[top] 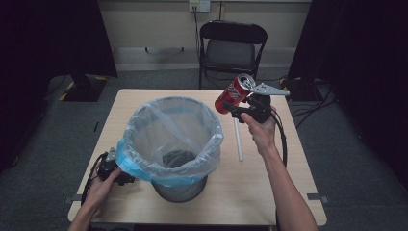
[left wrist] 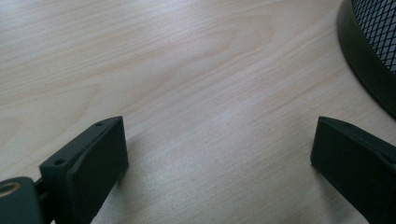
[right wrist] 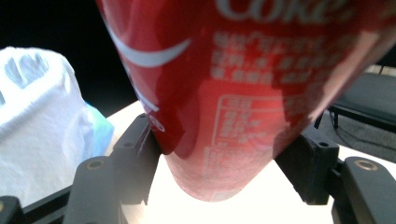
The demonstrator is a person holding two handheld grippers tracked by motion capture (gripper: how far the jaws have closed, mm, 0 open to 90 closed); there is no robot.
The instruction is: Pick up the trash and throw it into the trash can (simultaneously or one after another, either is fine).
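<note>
Table (top: 250, 183): pale wood-grain top, standing on grey carpet (top: 48, 139).
White tube (top: 237, 139): thin and straight, it lay flat on the table's right half, pointing away from the person.
Chair (top: 232, 45): black folding frame, grey seat, just beyond the far edge and facing the table.
Wall socket (top: 199, 6): above the chair, with a cord hanging down.
Cables (top: 312, 103): loose on the floor at far right.
Curtains (top: 48, 38): black, on both sides.

One wooden table (top: 250, 192) carries one mesh wastebasket (top: 180, 190) lined with one plastic bag (top: 168, 125), one red cola can (top: 233, 94) and one white straw (top: 237, 139); two grippers, left (top: 113, 168) and right (top: 240, 108), and one folding chair (top: 232, 45) behind.
</note>
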